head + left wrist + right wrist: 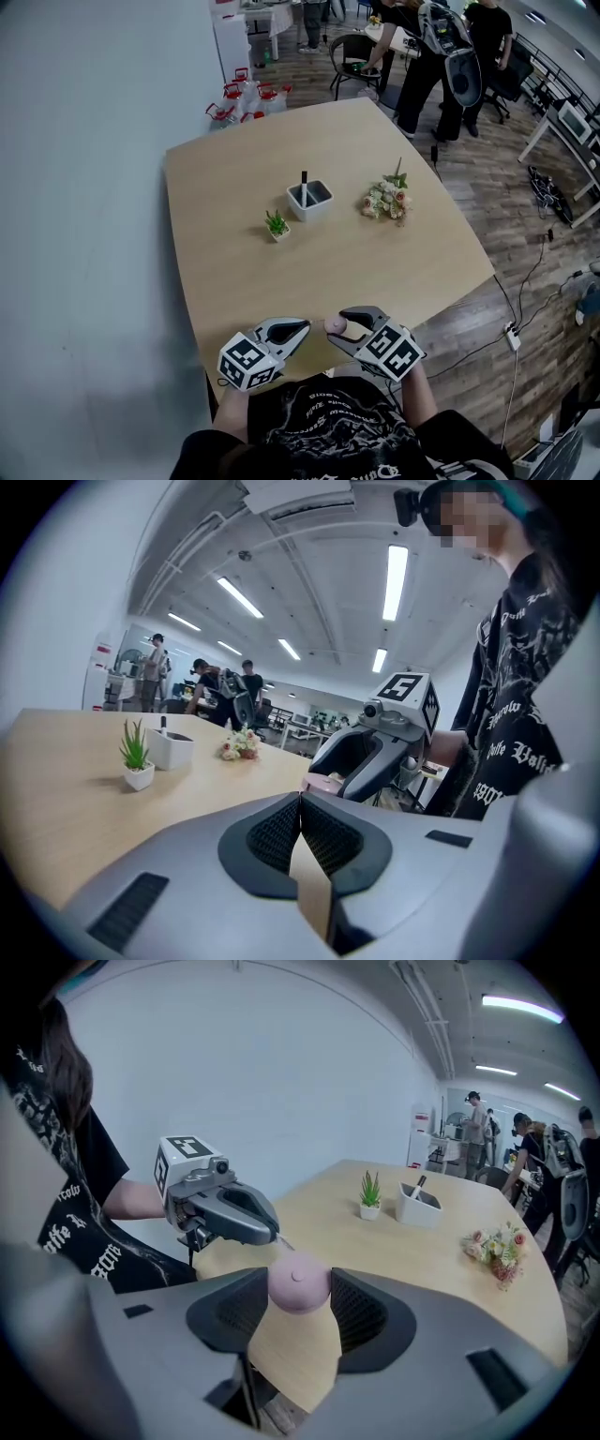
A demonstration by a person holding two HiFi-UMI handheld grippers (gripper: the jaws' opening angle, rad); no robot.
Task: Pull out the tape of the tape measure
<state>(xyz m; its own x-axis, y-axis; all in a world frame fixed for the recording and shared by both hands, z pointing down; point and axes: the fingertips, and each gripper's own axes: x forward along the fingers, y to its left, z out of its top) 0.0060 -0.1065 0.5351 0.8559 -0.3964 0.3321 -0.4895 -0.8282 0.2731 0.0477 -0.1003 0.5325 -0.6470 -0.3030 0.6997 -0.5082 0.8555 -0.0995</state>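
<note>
A small round pink tape measure (336, 325) hangs just over the near edge of the wooden table (281, 281). My right gripper (343, 330) is shut on it, and the pink case (298, 1281) fills the gap between its two pads. My left gripper (302, 330) faces it from the left, jaws pressed together (301, 803). In the right gripper view its tip (272, 1234) meets a short pale strip (281, 1241) that runs to the case, which looks like the tape's end. The two grippers stand tip to tip, a short way apart.
Mid-table stand a white holder with a black pen (309, 200), a small potted plant (277, 225) and a bunch of flowers (387, 200). A pale wall (84, 187) runs along the left. People (441, 56) and a chair stand beyond the far edge; cables (525, 291) lie on the floor at right.
</note>
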